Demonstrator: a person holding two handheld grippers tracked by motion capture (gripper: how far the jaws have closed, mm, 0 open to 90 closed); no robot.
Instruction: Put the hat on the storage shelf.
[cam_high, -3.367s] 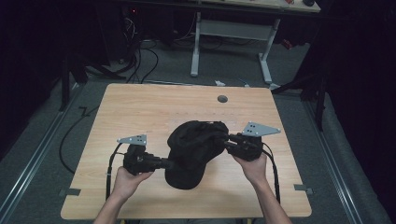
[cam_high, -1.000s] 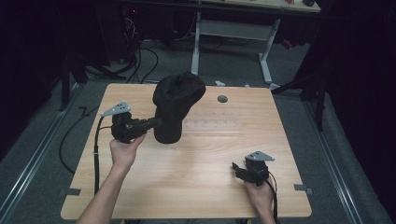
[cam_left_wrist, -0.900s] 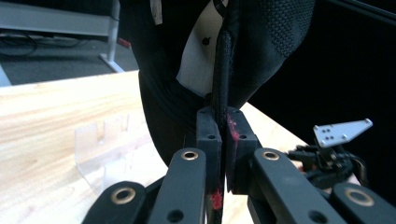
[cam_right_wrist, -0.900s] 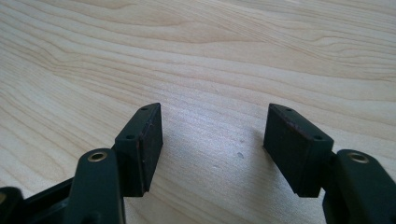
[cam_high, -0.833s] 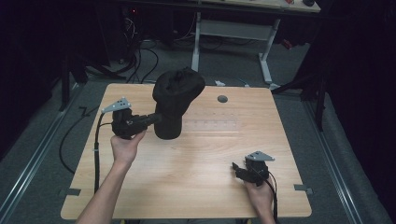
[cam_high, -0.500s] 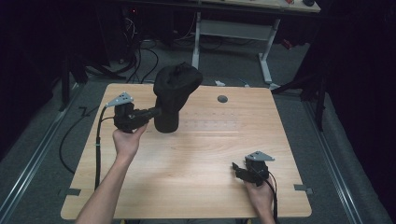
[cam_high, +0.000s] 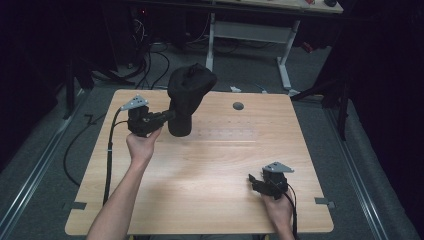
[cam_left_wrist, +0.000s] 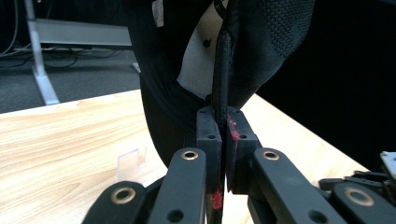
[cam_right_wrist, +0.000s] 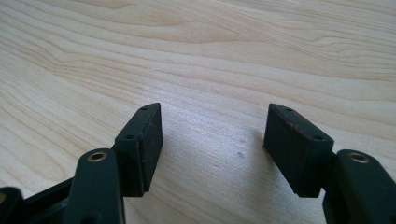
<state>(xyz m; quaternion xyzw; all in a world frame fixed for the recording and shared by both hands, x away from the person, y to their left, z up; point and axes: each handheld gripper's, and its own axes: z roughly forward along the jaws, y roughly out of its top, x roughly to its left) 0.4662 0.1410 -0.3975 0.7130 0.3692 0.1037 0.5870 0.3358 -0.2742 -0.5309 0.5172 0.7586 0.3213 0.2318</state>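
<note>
A black cap (cam_high: 189, 90) hangs in the air over the far left part of the wooden table (cam_high: 210, 170). My left gripper (cam_high: 170, 116) is shut on the cap's lower edge and holds it from the left. In the left gripper view the two pads (cam_left_wrist: 208, 130) pinch a black fabric rim of the cap (cam_left_wrist: 275, 37), and a white lining patch shows inside it. My right gripper (cam_high: 255, 181) rests low at the near right of the table. There its jaws (cam_right_wrist: 215, 135) stand open over bare wood with nothing between them.
A small dark round disc (cam_high: 238, 106) sits in the tabletop near the far edge, right of the cap. Beyond the table stands a white-legged desk (cam_high: 285, 65). Cables (cam_high: 150, 55) lie on the floor at the far left.
My left gripper has carried the cap away from me, toward the table's far edge. The right gripper has stayed where it was, still open.
</note>
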